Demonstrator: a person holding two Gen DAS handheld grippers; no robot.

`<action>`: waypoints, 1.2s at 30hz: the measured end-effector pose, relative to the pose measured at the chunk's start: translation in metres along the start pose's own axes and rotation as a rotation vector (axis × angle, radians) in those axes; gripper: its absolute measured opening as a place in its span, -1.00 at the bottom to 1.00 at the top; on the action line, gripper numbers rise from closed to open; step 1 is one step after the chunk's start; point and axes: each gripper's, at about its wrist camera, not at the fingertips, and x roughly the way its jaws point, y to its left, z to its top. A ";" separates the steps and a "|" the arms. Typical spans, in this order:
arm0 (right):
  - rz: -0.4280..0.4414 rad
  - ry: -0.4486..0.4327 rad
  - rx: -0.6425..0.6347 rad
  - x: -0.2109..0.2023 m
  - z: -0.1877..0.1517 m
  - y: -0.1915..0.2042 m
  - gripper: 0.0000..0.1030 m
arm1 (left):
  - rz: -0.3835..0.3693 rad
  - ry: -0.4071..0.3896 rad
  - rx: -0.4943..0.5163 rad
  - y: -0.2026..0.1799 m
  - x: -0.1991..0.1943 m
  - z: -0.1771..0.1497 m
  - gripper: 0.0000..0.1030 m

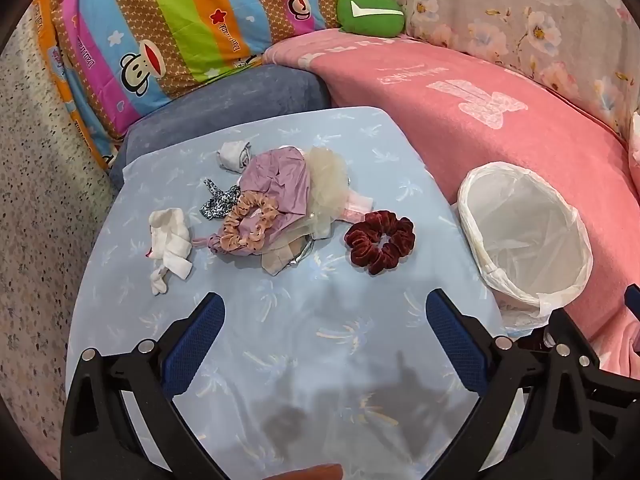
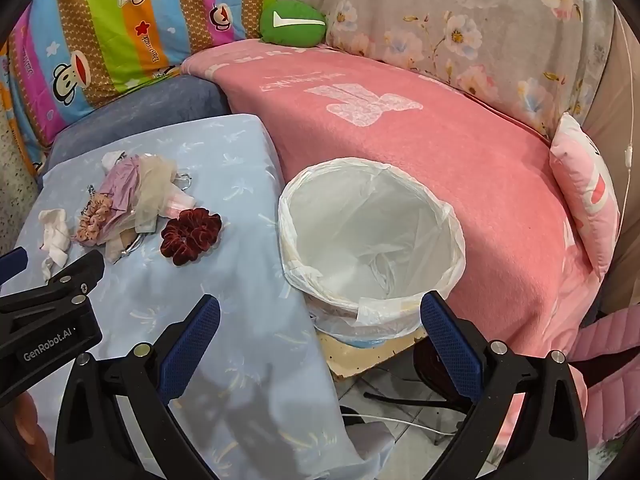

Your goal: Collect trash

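Both grippers, left [image 1: 324, 308] and right [image 2: 320, 312], jaws wide, empty. We pinch the soft, light tissue [image 1: 170, 242] mid-wad.

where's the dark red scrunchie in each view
Left wrist view: the dark red scrunchie lies right of centre on the blue cloth, just right of the pile of hair things, left of the lined bin.
Right wrist view: the scrunchie lies left of centre, again between the pile and the bin.
Shared landmark: the green cushion at the top of both pictures.
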 end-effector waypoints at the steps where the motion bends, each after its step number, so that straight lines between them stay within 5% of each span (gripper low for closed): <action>1: 0.000 0.000 0.001 0.000 0.000 0.000 0.88 | -0.002 -0.003 -0.003 0.000 0.000 0.000 0.87; 36: -0.005 -0.015 0.014 -0.004 0.003 -0.007 0.88 | 0.008 -0.008 -0.007 0.003 -0.003 0.003 0.87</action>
